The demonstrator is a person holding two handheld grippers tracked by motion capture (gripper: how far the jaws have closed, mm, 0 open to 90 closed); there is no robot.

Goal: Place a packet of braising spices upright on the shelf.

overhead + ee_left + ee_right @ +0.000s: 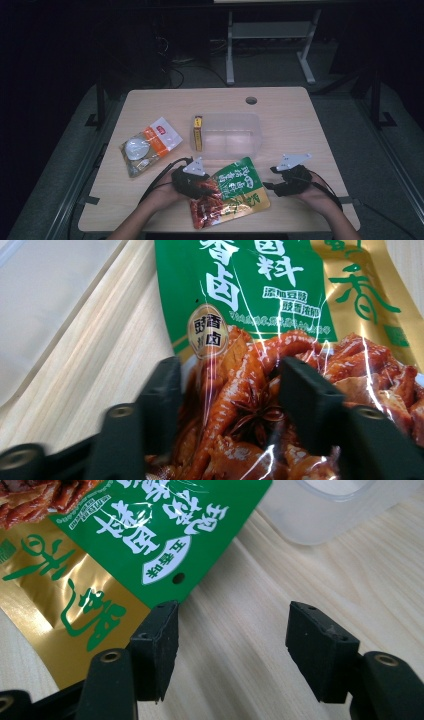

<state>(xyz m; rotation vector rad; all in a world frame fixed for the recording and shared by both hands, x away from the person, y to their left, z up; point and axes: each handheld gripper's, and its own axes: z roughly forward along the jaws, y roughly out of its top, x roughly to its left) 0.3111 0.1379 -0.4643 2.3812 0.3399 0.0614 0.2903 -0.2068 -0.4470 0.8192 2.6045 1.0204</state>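
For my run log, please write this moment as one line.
left gripper: around green snack pouch, grip unclear | right gripper: open, beside pouch | clear box: behind

Glossy plastic snack pouch (280, 315) on a matt pale wood table (290, 125), beside a frosted plastic box (230, 132).

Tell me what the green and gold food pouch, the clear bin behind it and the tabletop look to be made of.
Green and gold pouch: glossy plastic or foil laminate, judging by its creases and bright glare streaks.
Clear bin: translucent, slightly frosted rigid plastic; the table shows through its walls.
Tabletop: pale wood or wood-look laminate with a matte grain pattern; which of the two is unclear.
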